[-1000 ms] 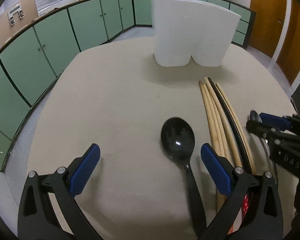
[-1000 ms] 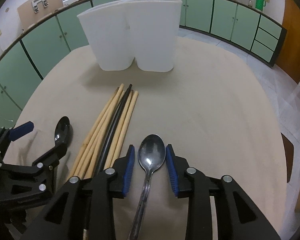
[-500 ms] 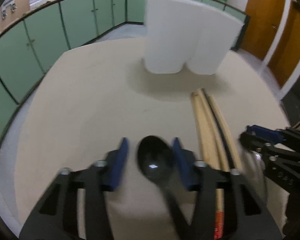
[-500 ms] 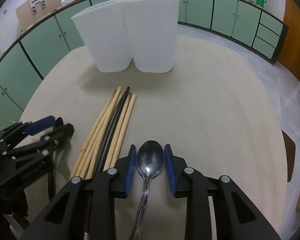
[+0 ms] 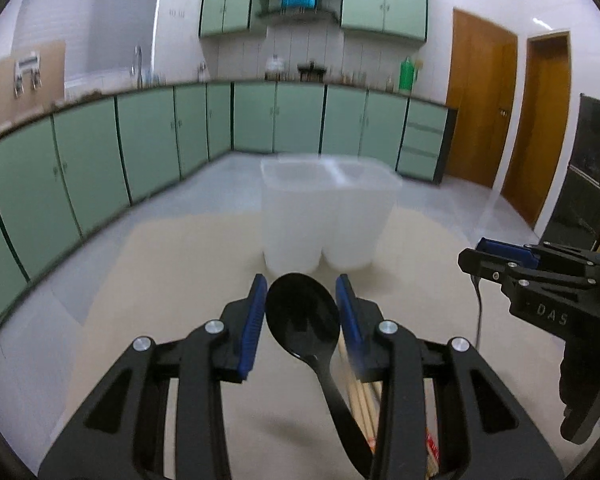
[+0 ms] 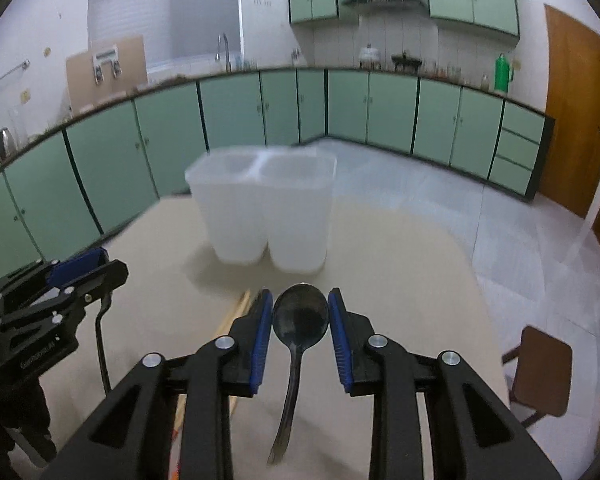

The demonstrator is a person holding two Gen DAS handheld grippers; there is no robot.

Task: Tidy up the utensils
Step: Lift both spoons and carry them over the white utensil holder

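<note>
My left gripper (image 5: 302,312) is shut on a black plastic spoon (image 5: 303,318) and holds it lifted above the table, its handle hanging down. My right gripper (image 6: 300,318) is shut on a metal spoon (image 6: 300,316), also lifted, handle hanging down. A white two-compartment utensil holder (image 5: 326,220) stands upright ahead of both grippers; it also shows in the right wrist view (image 6: 266,216). Wooden chopsticks (image 5: 358,390) lie on the table under the left gripper, and their tips show in the right wrist view (image 6: 240,308). Each gripper shows in the other's view, the right one (image 5: 540,280) and the left one (image 6: 60,288).
The beige table (image 6: 400,280) ends just behind the holder. Green cabinets (image 6: 240,116) line the far walls. A brown stool (image 6: 540,376) stands off the table's right edge. Wooden doors (image 5: 480,100) are at the right.
Both grippers have lifted their spoons off the table and tilted up, so the views now look across the room. The left gripper closed on the black spoon during the last second.
</note>
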